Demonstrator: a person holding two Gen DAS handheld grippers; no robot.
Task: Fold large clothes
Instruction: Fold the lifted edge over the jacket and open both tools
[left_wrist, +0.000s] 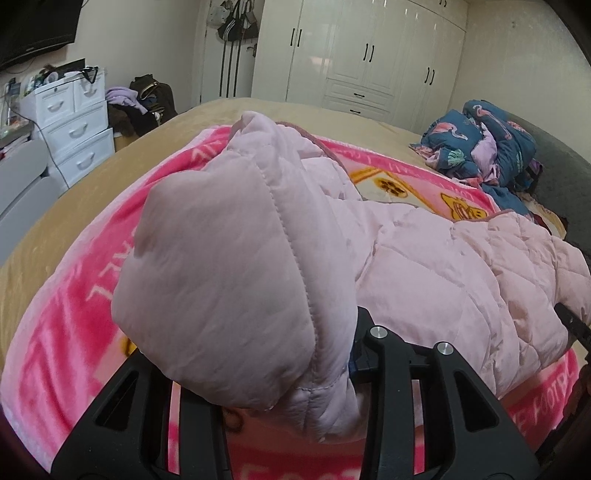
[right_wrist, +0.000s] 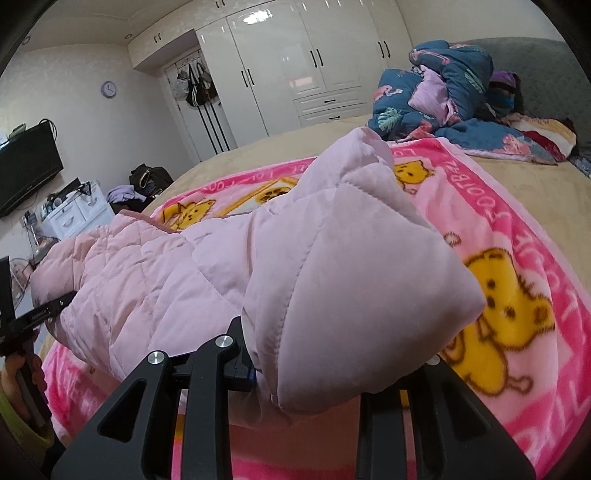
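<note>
A pale pink quilted jacket (left_wrist: 424, 266) lies across a pink blanket with yellow bears (left_wrist: 74, 314) on the bed. In the left wrist view a puffy end of the jacket drapes over my left gripper (left_wrist: 266, 354), which is shut on the cloth; its left finger is hidden under it. The right wrist view has the jacket (right_wrist: 155, 280) bunched the same way over my right gripper (right_wrist: 332, 350), shut on another end. Each gripper shows at the edge of the other's view: the right one (left_wrist: 569, 321), and the left one (right_wrist: 40, 314) held by a hand.
The blanket (right_wrist: 517, 295) covers a tan bed sheet (right_wrist: 535, 192). A crumpled blue quilt (left_wrist: 480, 147) sits by the grey headboard. White wardrobes (left_wrist: 369, 55) stand beyond the bed. White drawers (left_wrist: 74, 122) and piled clothes stand at the left.
</note>
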